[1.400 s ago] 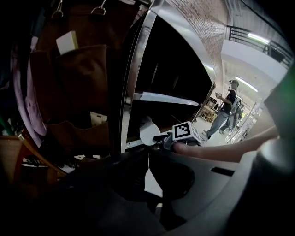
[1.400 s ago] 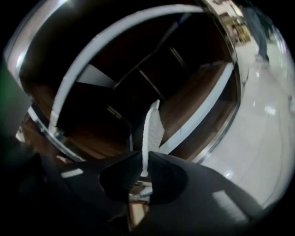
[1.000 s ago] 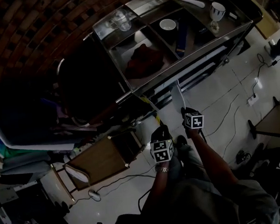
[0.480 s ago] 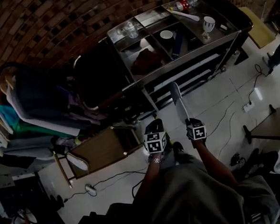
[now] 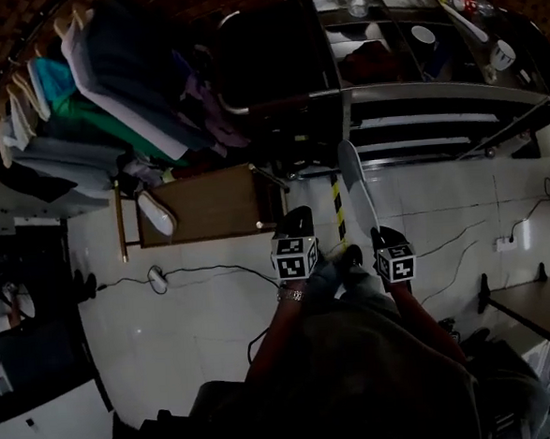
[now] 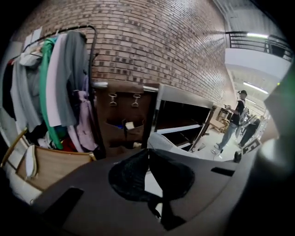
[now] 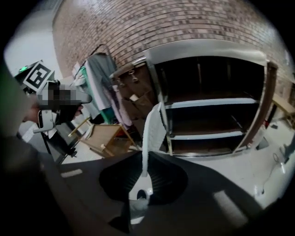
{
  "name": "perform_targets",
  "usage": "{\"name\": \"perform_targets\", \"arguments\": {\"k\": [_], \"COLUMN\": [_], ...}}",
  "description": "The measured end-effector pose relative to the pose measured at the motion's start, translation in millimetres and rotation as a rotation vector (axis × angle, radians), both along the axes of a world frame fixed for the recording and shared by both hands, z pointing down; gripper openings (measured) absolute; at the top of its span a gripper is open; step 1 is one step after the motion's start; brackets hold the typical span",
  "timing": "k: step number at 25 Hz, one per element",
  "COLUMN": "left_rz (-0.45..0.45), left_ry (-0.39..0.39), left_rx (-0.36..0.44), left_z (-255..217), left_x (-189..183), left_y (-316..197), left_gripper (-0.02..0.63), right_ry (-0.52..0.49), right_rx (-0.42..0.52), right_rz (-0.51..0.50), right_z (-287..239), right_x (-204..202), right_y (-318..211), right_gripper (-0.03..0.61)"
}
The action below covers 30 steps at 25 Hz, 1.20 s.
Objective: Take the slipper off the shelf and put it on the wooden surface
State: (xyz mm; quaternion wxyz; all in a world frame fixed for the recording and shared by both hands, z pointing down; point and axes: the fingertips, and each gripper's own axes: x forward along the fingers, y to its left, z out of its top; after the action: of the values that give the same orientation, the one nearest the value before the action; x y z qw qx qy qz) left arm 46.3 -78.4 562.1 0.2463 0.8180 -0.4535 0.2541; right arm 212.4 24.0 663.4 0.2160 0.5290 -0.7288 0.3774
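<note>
A person stands over a tiled floor [image 5: 206, 312] with the right gripper [image 7: 143, 171] clamped on the heel end of a pale slipper [image 7: 154, 131], which sticks up and away toward the metal shelf [image 7: 216, 103]. The left gripper [image 6: 147, 156], jaw tips together and empty, hangs just left of it. To the far left, a wooden table [image 5: 213, 204] carries a second slipper [image 5: 157, 213] near a crowded clothes rack [image 5: 87, 77].
</note>
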Motion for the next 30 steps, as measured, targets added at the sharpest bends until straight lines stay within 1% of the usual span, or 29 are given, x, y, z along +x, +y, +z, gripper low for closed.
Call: {"name": "perform_targets", "arguments": {"k": [3,5,7,9,11,13,16,19,22,25,28,30], "left_rz": [-0.120,-0.188,-0.239,-0.273,-0.282,-0.271,-0.270,-0.259,-0.290,-0.326,-0.359,-0.341], "left_ry": [-0.013,-0.009,0.004,0.012,0.022,0.039,0.052,0.019,0.022,0.023,0.029,0.035], "left_rx": [0.016,0.023,0.035,0.046,0.049,0.049,0.049,0.036,-0.006,-0.024,-0.028,-0.026], "left_z": [-4.2,-8.1,-13.5,-16.0,-15.0,-13.2,-14.3,-8.2,-0.8,2.5,0.6,-4.0], "left_x": [-69.3,-116.1,-163.1,-209.9,-254.7,-297.1,-366.3,-428.7,-473.3,-501.3,-514.4,-510.9], "left_y": [5.8,9.9,15.2,22.7,30.2,35.5,43.2,49.0,59.2,61.1,57.4,57.2], "left_gripper": [0.006,0.008,0.006,0.006,0.006,0.006,0.006,0.006,0.006,0.006,0.006,0.006], "right_ry": [-0.029,-0.047,-0.065,-0.092,-0.131,-0.168,-0.246,-0.287,-0.269,-0.189,-0.109,-0.044], "right_rx": [0.005,0.018,0.034,0.044,0.046,0.041,0.003,-0.044,-0.112,-0.185,-0.271,-0.311], "right_rz": [-0.130,-0.210,-0.265,-0.284,-0.258,-0.208,-0.078,0.053,0.133,0.147,0.125,0.101], "right_z": [-4.6,-9.5,-16.0,-21.7,-25.4,-25.4,-14.0,15.3,53.6,91.2,124.2,138.6], "right_x": [-61.6,-108.3,-158.3,-209.8,-260.7,-309.8,-379.1,-434.0,-467.1,-484.4,-491.3,-488.8], "right_y": [-5.5,-12.8,-23.8,-37.3,-51.5,-64.4,-79.1,-97.3,-110.2,-117.6,-107.8,-98.9], "right_gripper": [0.031,0.031,0.031,0.031,0.031,0.031,0.031,0.031,0.031,0.031,0.036,0.053]}}
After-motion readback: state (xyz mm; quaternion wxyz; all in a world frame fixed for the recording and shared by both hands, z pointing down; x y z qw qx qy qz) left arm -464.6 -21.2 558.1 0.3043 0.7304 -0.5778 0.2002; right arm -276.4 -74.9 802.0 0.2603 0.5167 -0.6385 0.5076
